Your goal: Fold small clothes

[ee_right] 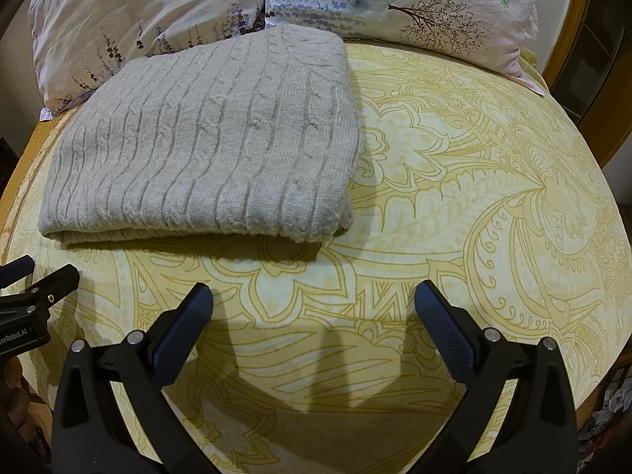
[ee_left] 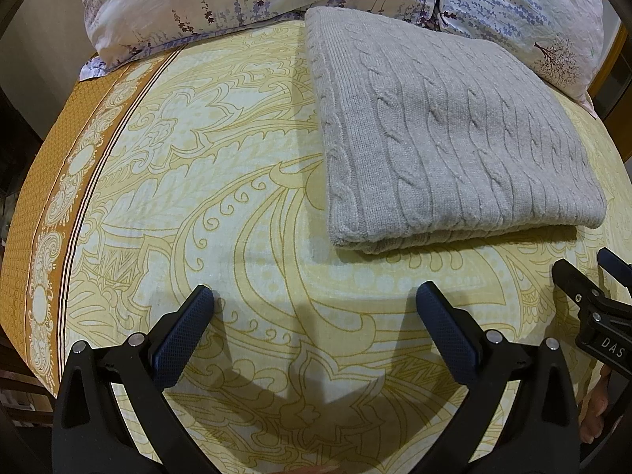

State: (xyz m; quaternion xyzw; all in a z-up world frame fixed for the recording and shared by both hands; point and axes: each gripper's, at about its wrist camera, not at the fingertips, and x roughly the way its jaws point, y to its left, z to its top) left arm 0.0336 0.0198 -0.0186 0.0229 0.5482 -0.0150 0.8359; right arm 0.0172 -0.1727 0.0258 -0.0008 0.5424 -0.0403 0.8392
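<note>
Left wrist view: camera sits behind the left gripper (ee_left: 314, 308), low over the bedsheet (ee_left: 197, 181), facing forward toward the pillows (ee_left: 221, 0). The folded sweater (ee_left: 442, 138) lies ahead and right of centre, near. The right gripper (ee_left: 592, 288) enters at the right edge.

Right wrist view: camera sits behind the right gripper (ee_right: 312, 308), same low height, same heading. The sweater (ee_right: 205, 146) lies ahead and left of centre. The left gripper (ee_right: 39, 280) enters at the left edge.

Shared ground: sweater, pillows (ee_right: 355, 4), middle of the bedsheet (ee_right: 454, 197)

"das" on right gripper (ee_left: 592, 276); "enrobot.ai" on left gripper (ee_right: 35, 272).
</note>
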